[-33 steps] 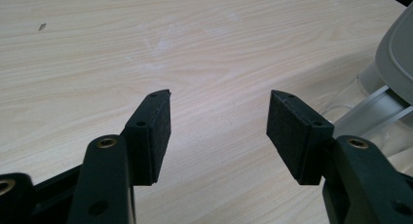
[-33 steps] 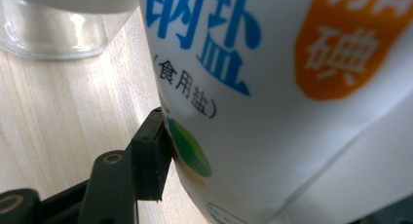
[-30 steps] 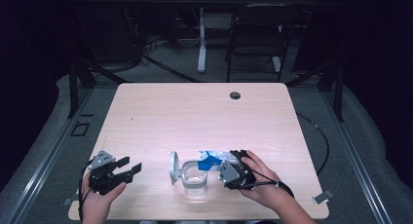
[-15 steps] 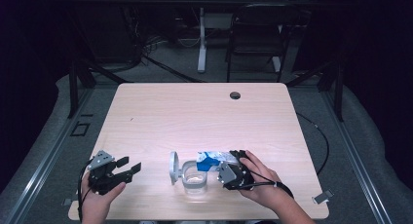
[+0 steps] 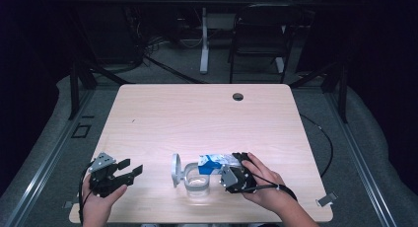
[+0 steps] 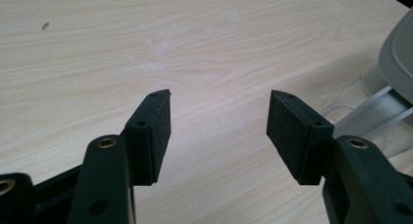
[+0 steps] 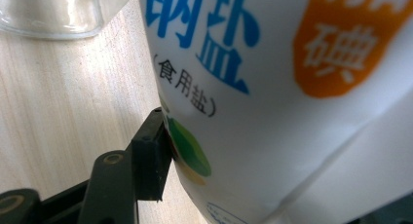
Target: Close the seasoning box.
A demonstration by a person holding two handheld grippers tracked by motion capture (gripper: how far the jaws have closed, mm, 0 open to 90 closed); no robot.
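My right gripper [image 5: 235, 173] pinches the salt bag [image 5: 213, 164], tipped over the open glass jar [image 5: 198, 182] near the table's [image 5: 207, 113] 6 o'clock edge. I think pouring is just starting. My left gripper [image 6: 219, 124] waits wide and empty at 8 o'clock. Up close, the right gripper view shows blue letters.

left gripper [image 5: 129, 171]: jaws apart, holding nothing, low over table | right gripper [image 5: 235, 173]: jaws clamped, held low
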